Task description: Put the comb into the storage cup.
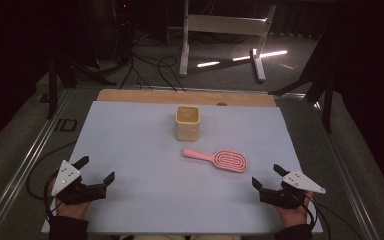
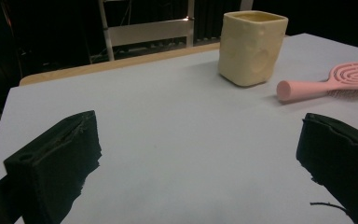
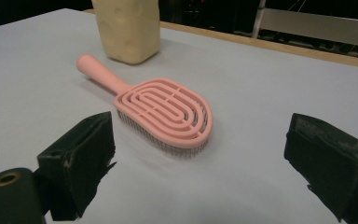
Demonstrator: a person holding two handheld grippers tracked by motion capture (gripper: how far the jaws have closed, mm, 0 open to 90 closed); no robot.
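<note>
Your right gripper [image 1: 268, 177] rests at the near right of the light grey table [image 1: 130, 150] with its jaws spread wide and nothing between them. The pink hairbrush [image 3: 161, 114] lies flat on the table just ahead of those jaws, bristles down, its oval head nearest the gap and a little toward the left jaw, its handle running away from you toward the cream square cup [image 3: 127, 29] that stands upright beyond the handle's end, close to it but apart. Your left gripper [image 1: 98, 170] sits at the near left, jaws likewise wide apart and empty, with bare table between them. From its jaws the cup [image 2: 251, 46] stands well ahead and toward the right jaw, and the hairbrush [image 2: 326, 84] lies past the right jaw, handle end pointing toward the cup.
</note>
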